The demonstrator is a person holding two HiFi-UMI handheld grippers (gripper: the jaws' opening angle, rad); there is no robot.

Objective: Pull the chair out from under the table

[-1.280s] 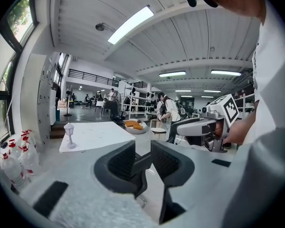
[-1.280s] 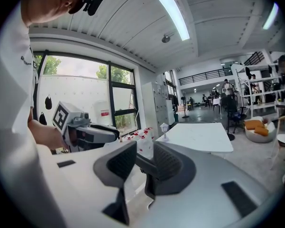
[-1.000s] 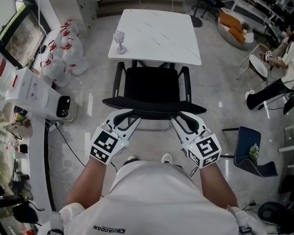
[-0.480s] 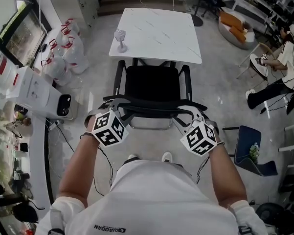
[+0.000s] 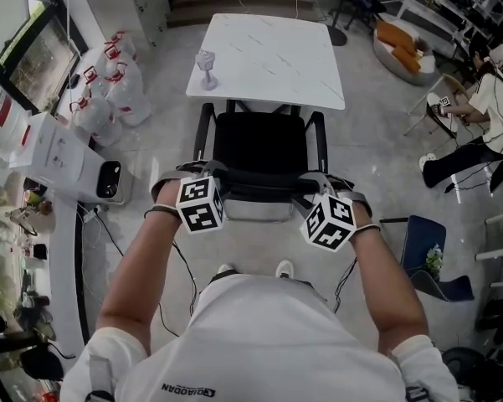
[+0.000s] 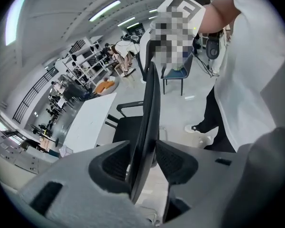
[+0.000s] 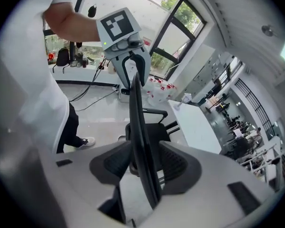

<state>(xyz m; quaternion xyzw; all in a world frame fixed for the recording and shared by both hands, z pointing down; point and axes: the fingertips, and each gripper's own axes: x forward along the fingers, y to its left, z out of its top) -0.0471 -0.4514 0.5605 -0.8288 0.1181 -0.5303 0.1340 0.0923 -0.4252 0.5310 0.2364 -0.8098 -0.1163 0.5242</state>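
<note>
**Head view, looking down.** The chair (image 5: 264, 145) stands on the floor at the table's (image 5: 272, 53) near edge. Its armrests reach that edge and its backrest (image 5: 259, 187) faces the person. The left gripper (image 5: 187, 177) straddles the left end of the backrest's top edge, and the right gripper (image 5: 331, 184) straddles the right end. Both point steeply down.

**Left gripper view.** The thin black backrest runs edge-on between the jaws. The jaws are opening and stand wide, one pad is near the backrest and the other is clear of it, and nothing is clamped.

**Right gripper view.** The same edge passes between jaws that are likewise opening. Space shows beside the pads, and there is no grip.

**Table.** A small clear glass (image 5: 205, 67) stands near the left edge.
</note>
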